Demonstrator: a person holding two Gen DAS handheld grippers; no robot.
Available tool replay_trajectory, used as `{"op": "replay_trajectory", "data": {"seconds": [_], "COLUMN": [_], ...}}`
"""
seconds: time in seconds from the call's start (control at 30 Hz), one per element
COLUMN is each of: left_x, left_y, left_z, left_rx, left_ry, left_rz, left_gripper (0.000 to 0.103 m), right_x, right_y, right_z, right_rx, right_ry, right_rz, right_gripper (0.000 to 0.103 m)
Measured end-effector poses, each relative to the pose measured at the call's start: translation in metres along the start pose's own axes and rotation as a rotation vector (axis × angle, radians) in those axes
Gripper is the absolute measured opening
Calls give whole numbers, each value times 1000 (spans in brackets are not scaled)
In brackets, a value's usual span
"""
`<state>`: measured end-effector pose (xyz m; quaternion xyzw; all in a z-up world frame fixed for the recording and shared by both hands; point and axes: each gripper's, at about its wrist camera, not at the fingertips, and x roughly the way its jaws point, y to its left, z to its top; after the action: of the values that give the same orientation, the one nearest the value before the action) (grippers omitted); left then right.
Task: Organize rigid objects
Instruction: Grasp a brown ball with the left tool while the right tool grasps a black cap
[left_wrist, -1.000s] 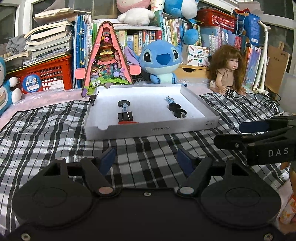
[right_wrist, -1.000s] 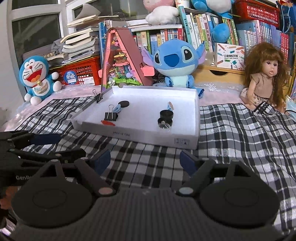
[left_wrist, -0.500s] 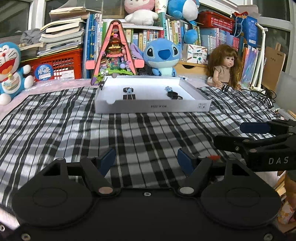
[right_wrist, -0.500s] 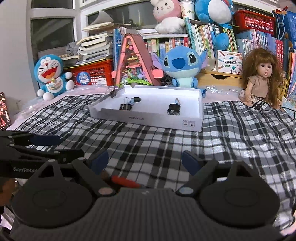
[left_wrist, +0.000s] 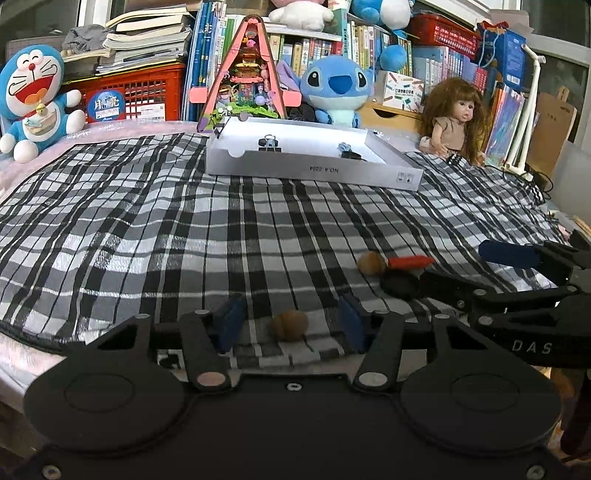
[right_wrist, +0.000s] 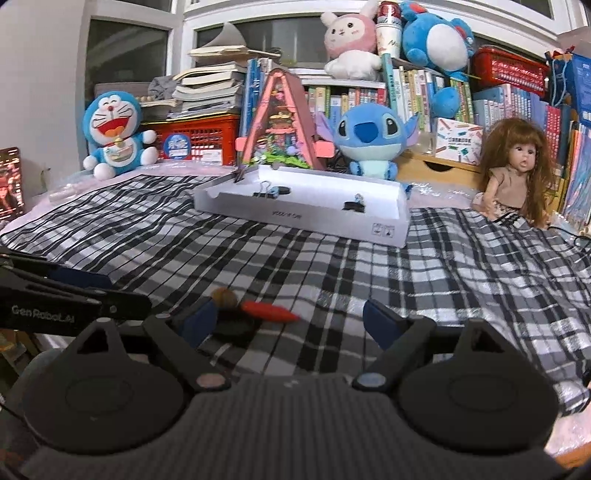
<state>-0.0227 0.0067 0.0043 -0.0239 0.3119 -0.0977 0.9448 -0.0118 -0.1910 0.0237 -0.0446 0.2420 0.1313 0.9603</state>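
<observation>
Small hard things lie on a checked cloth (left_wrist: 155, 229) that covers the bench. Near the front edge sits a brown nut (left_wrist: 290, 325), right between the two blue fingers of the left hand-held gripper (left_wrist: 290, 323), which is spread wide and holds nothing; I cannot tell if the fingers touch the nut. A little farther in, toward the right side, a second brown nut (left_wrist: 371, 263) lies touching the end of a red stick (left_wrist: 410, 261), and a flat black disc (left_wrist: 400, 284) lies just in front of them. The right hand-held gripper (right_wrist: 291, 323) is also spread wide and empty. Its left blue finger (right_wrist: 197, 321) is just beside the black disc (right_wrist: 236, 326), and the red stick (right_wrist: 269, 312) and the second nut (right_wrist: 224, 297) lie just past the fingertips. A white tray (left_wrist: 314, 171) sits well apart from these things, toward the back edge of the bench. Inside it, a black binder clip (left_wrist: 269, 144) is near the left end and some small dark round things (left_wrist: 349, 153) are near the right end, too small to name. Behind the tray stand a blue Stitch toy (left_wrist: 336, 92), a Doraemon toy (left_wrist: 31, 99) near the back left corner, a doll (left_wrist: 456, 118) near the back right corner, and a pink triangle house (left_wrist: 245, 77).
</observation>
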Motion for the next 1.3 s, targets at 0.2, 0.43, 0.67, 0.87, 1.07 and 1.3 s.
{"op": "replay_trajectory", "data": {"seconds": [0.2, 0.43, 0.67, 0.87, 1.07, 1.3], "left_x": [2, 2, 3, 3, 5, 9], "left_y": [-5, -5, -7, -7, -6, -8], "left_z": [-3, -2, 1, 5, 12, 27], "left_rx": [12, 9, 12, 13, 3, 16], "left_ry": [2, 1, 2, -5, -6, -20], "left_rz": [21, 5, -6, -5, -11, -15], "left_gripper": [25, 20, 20, 20, 20, 20], "right_x": [1, 8, 15, 17, 12, 4], "right_y": [8, 17, 27, 27, 24, 17], "right_z": [-6, -7, -5, -3, 0, 8], "right_rx": [-9, -22, -29, -13, 3, 14], "right_ry": [19, 46, 82, 97, 91, 62], "right_rz": [32, 62, 99, 104, 104, 75], "right_gripper": [85, 71, 42, 33, 33, 32]}}
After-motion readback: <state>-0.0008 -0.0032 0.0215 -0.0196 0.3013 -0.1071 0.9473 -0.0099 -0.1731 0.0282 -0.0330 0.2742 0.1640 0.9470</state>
